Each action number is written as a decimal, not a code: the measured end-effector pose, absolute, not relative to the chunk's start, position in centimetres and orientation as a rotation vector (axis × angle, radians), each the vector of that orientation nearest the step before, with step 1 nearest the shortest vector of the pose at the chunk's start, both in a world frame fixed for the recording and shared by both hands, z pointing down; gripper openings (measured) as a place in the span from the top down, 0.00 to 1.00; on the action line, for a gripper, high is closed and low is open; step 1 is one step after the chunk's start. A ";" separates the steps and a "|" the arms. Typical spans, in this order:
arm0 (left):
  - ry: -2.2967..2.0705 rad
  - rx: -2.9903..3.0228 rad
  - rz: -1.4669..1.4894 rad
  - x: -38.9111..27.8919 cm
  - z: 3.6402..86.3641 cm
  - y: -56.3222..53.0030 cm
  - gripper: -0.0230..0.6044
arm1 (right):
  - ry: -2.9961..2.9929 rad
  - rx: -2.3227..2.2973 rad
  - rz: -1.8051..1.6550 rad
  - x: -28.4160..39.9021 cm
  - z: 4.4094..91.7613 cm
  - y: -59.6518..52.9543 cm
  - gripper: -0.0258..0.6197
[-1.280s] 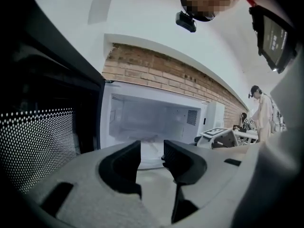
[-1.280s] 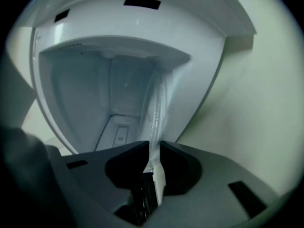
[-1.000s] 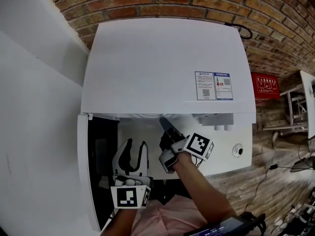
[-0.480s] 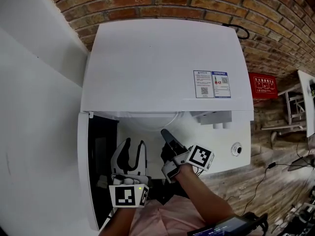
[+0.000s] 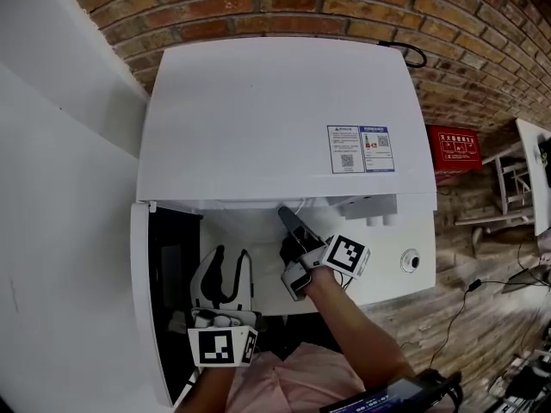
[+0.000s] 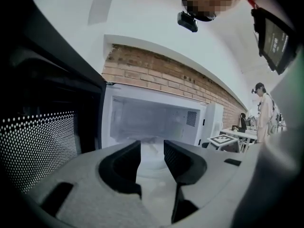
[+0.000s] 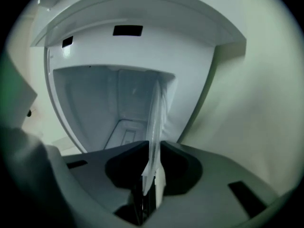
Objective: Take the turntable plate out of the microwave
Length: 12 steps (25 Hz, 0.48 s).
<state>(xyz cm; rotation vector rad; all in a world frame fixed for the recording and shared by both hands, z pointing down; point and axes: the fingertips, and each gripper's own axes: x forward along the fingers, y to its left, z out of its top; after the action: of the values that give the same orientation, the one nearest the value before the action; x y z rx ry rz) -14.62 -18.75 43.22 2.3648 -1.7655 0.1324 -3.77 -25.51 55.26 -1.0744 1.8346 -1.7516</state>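
Observation:
The white microwave (image 5: pixel 275 119) stands with its door (image 5: pixel 142 299) swung open to the left. My right gripper (image 5: pixel 282 212) reaches into the cavity mouth. Seen edge-on in the right gripper view, the clear glass turntable plate (image 7: pixel 156 122) runs from the cavity floor back between the jaws of that gripper (image 7: pixel 154 148). Those jaws are opening, with the plate's rim lying loosely between them. My left gripper (image 5: pixel 232 252) hovers in front of the opening, left of the right one. It (image 6: pixel 152 148) is open with nothing between its fingers.
The control panel with a round knob (image 5: pixel 409 261) is right of the cavity. A brick wall (image 5: pixel 448 50) with a red sign (image 5: pixel 455 149) stands behind, and a white wall (image 5: pixel 60 188) is on the left. A person (image 6: pixel 263 108) stands far off by a table.
Half a second ago the plate's rim was drawn out past the microwave's front edge. The right gripper has since moved back toward the cavity, and little of the rim shows. The left gripper stayed put.

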 end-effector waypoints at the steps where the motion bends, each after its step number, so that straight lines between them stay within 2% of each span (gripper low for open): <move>1: -1.767 2.363 0.135 -14.7 43.3 -18.7 0.72 | 1.855 -1.065 -1.734 -3.8 55.1 -25.5 0.86; 12: -1.759 2.368 0.140 -14.2 43.4 -18.3 0.72 | 1.849 -0.981 -1.656 -3.4 54.6 -22.5 0.88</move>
<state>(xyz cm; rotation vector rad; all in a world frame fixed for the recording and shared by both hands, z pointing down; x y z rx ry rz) -14.18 -18.32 43.38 2.3676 -1.7591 0.1398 -3.36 -22.47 54.63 -0.9813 1.8495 -1.6556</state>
